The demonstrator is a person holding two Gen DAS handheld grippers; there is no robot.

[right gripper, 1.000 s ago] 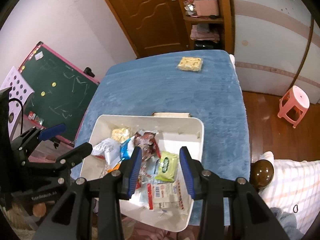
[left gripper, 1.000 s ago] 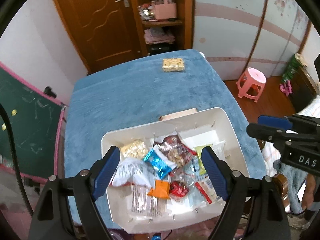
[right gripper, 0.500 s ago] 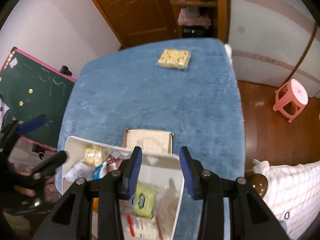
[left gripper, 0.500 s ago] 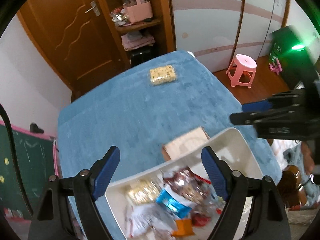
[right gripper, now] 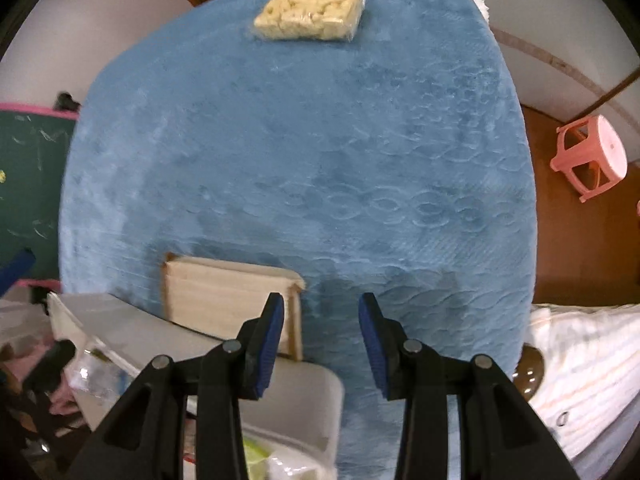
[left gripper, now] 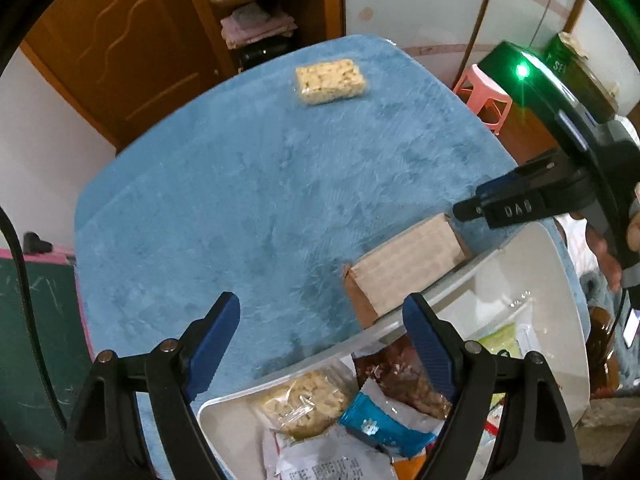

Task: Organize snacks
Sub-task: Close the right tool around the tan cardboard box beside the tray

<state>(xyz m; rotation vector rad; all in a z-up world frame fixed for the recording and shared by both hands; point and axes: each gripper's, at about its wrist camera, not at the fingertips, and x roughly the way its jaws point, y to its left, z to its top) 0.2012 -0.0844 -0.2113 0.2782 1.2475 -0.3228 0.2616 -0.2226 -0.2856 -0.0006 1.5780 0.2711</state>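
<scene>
A white tray point(left gripper: 560, 280) full of mixed snack packets sits at the near edge of a blue-covered table point(left gripper: 248, 184). A clear pack of pale puffed snack point(left gripper: 331, 80) lies alone at the table's far end; it also shows in the right wrist view point(right gripper: 310, 12). My left gripper point(left gripper: 320, 336) is open and empty, above the tray's far rim. My right gripper point(right gripper: 321, 332) is open and empty, over the blue cloth just past the tray's right corner point(right gripper: 304, 384). The right gripper also shows in the left wrist view point(left gripper: 472, 208).
A flat cardboard box point(left gripper: 404, 264) lies against the tray's far rim, also in the right wrist view point(right gripper: 228, 292). A pink stool point(right gripper: 588, 156) stands on the wooden floor to the right. A green chalkboard point(right gripper: 24, 176) stands to the left. A wooden door and shelf are behind.
Both grippers have moved forward from above the tray toward the table's far end; the tray has slid down the views and the puffed snack pack looks nearer. Both jaws stay open.
</scene>
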